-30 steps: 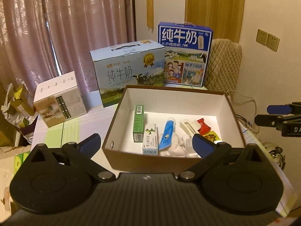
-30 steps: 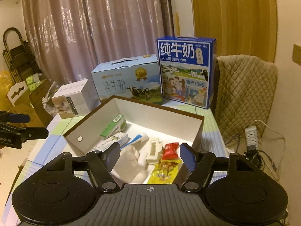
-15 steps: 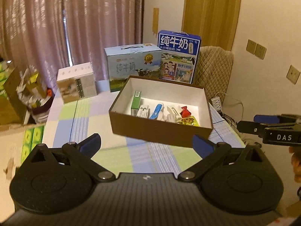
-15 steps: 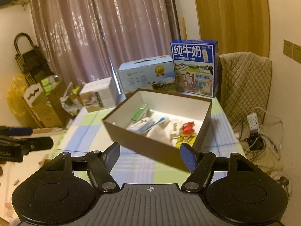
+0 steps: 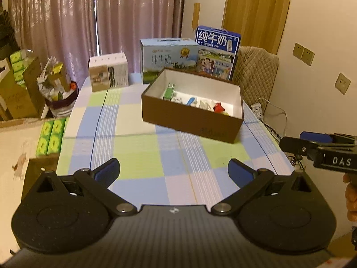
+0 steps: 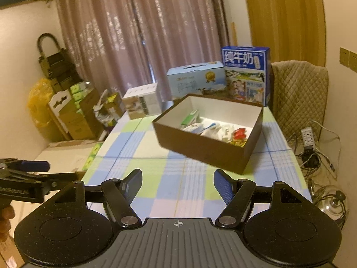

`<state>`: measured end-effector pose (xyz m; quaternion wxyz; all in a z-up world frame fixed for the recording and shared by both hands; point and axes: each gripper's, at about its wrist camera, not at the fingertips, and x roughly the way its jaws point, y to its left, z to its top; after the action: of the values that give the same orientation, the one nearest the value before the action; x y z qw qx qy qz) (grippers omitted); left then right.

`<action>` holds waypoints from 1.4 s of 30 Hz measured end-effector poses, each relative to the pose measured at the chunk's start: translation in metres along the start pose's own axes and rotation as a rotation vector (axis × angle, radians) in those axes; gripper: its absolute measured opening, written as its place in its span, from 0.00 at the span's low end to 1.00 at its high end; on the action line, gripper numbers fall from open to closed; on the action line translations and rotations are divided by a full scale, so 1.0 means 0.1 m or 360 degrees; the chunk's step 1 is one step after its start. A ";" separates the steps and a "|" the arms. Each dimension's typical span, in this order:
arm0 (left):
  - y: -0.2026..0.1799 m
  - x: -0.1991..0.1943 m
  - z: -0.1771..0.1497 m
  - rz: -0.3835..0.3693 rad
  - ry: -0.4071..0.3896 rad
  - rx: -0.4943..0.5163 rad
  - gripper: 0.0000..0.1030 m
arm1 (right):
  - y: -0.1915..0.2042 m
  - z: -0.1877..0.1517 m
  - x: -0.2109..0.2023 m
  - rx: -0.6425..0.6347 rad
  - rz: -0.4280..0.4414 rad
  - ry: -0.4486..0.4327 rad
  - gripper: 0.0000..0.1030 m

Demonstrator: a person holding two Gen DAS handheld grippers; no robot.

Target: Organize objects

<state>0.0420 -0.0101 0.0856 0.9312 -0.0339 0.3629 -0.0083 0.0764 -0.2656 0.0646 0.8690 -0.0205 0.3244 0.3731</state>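
Both grippers were spread and empty, left gripper [image 5: 173,172] and right gripper [image 6: 177,187] low in frame. The brown box [image 5: 192,120], mid-frame, looked packed, so backing off level seemed smartest.

Both grippers have moved back from the brown cardboard box [image 5: 191,114] with white inside; now the left gripper [image 5: 174,174] and right gripper [image 6: 177,186] hang over the near checkered tablecloth [image 5: 142,156].

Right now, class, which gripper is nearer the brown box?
Neither clearly. The left gripper and right gripper both hang open, well back from the brown box, near the table's front edge.
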 end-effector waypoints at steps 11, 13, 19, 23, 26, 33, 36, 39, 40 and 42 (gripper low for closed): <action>-0.02 -0.03 -0.34 0.0051 0.0085 -0.0052 0.99 | 0.05 -0.34 -0.07 0.0012 0.0027 0.0083 0.66; -0.01 -0.02 -0.38 0.0060 0.0098 -0.0058 0.99 | 0.04 -0.37 -0.07 0.0018 0.0026 0.0096 0.66; 0.02 0.00 -0.47 0.0060 0.0136 -0.0089 0.99 | 0.07 -0.43 -0.06 0.0019 0.0039 0.0130 0.66; 0.02 0.02 -0.50 0.0067 0.0157 -0.0097 0.99 | 0.11 -0.45 -0.02 0.0003 0.0055 0.0148 0.66; 0.02 0.02 -0.51 0.0071 0.0159 -0.0107 0.99 | 0.12 -0.47 0.00 -0.0003 0.0063 0.0163 0.66; 0.02 0.03 -0.50 0.0077 0.0160 -0.0120 0.99 | 0.13 -0.52 0.03 -0.0001 0.0066 0.0184 0.66; 0.00 0.04 -0.50 0.0077 0.0163 -0.0118 0.99 | 0.12 -0.52 0.03 0.0002 0.0066 0.0183 0.66; -0.01 0.05 -0.51 0.0078 0.0167 -0.0119 0.99 | 0.11 -0.52 0.05 0.0008 0.0064 0.0186 0.66; -0.01 0.05 -0.51 0.0079 0.0167 -0.0119 0.99 | 0.11 -0.52 0.05 0.0010 0.0063 0.0189 0.66; -0.01 0.05 -0.51 0.0082 0.0167 -0.0122 0.99 | 0.11 -0.53 0.07 0.0011 0.0067 0.0195 0.66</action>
<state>0.0115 -0.0139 0.0448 0.9088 -0.0598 0.4119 0.0277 0.0437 -0.2685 0.0212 0.8395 -0.0334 0.3786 0.3883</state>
